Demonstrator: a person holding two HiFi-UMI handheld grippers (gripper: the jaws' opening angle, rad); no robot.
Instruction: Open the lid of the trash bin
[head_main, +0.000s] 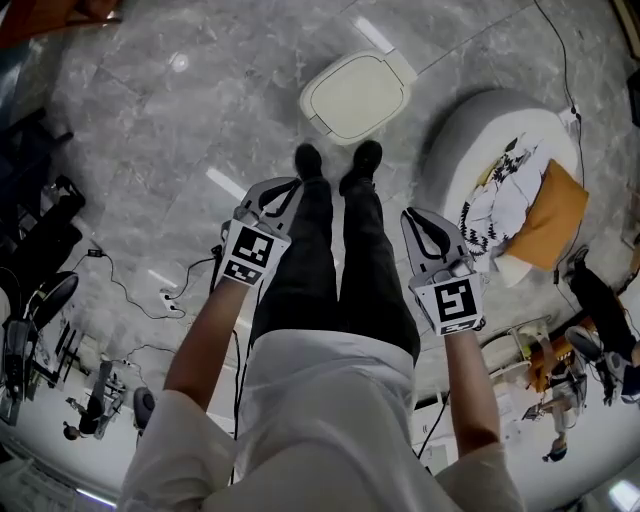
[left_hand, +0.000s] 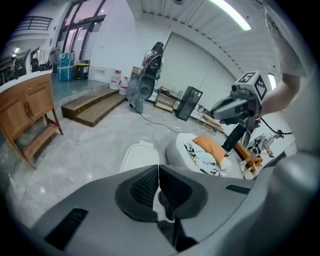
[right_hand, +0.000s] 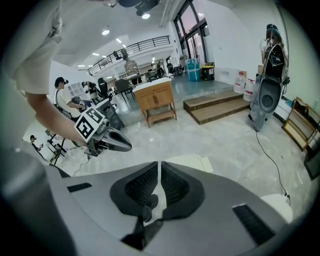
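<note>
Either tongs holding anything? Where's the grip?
Nothing held. Left tongs and right tongs are both shut and empty; the bin sits closed, untouched.

Grey marble floor (head_main: 150, 100), white walls (left_hand: 117, 47)

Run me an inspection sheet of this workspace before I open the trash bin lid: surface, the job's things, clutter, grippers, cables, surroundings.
Surface: glossy grey marble floor.
Job's things: trash bin on the floor just ahead of the person's shoes, cream lid shut.
Clutter: white beanbag right of the bin, with an orange cushion and a patterned cloth on it.
Grippers: left gripper and right gripper both shut with nothing between the jaws, held over the thighs, apart from the bin.
Cables: black cable on the floor at left; another beyond the beanbag.
Surroundings: wooden cabinet, wooden steps.
</note>
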